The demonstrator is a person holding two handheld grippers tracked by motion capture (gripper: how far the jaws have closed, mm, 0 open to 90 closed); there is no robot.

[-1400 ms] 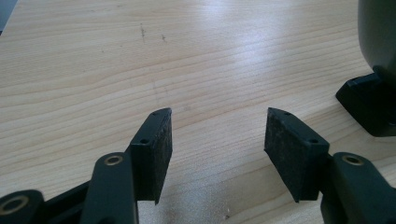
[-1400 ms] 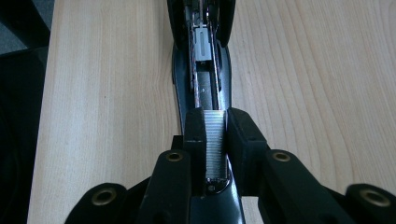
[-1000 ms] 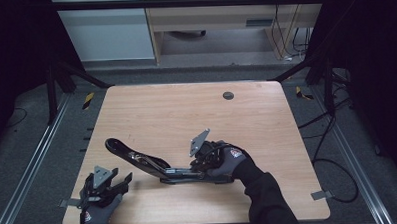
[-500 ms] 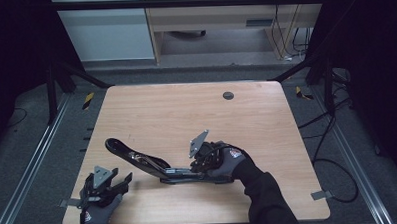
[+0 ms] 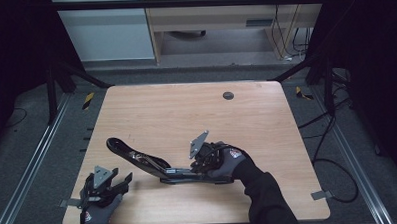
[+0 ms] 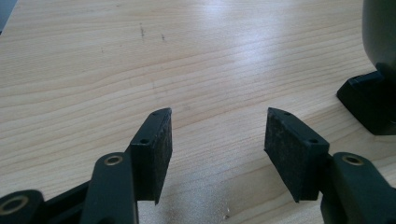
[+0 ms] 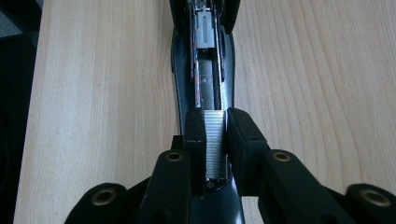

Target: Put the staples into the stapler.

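A black stapler [image 5: 148,161] lies opened out near the front of the wooden table [image 5: 186,112], its lid arm reaching up and left. In the right gripper view its open staple channel [image 7: 205,70] runs straight ahead. My right gripper [image 5: 184,171] [image 7: 215,115] sits at the stapler's rear end, shut on a silver strip of staples [image 7: 215,144] held over the channel. My left gripper [image 5: 124,179] [image 6: 217,135] rests at the front left of the table, open, with bare wood between its pads. The stapler's black body [image 6: 371,98] shows at the right edge of the left gripper view.
A dark round grommet [image 5: 228,95] sits in the table's far middle. Metal rails [image 5: 33,163] run along both sides of the table. Cables [image 5: 332,137] trail over the floor at the right. A yellow-and-black marker [image 5: 88,100] lies off the far left corner.
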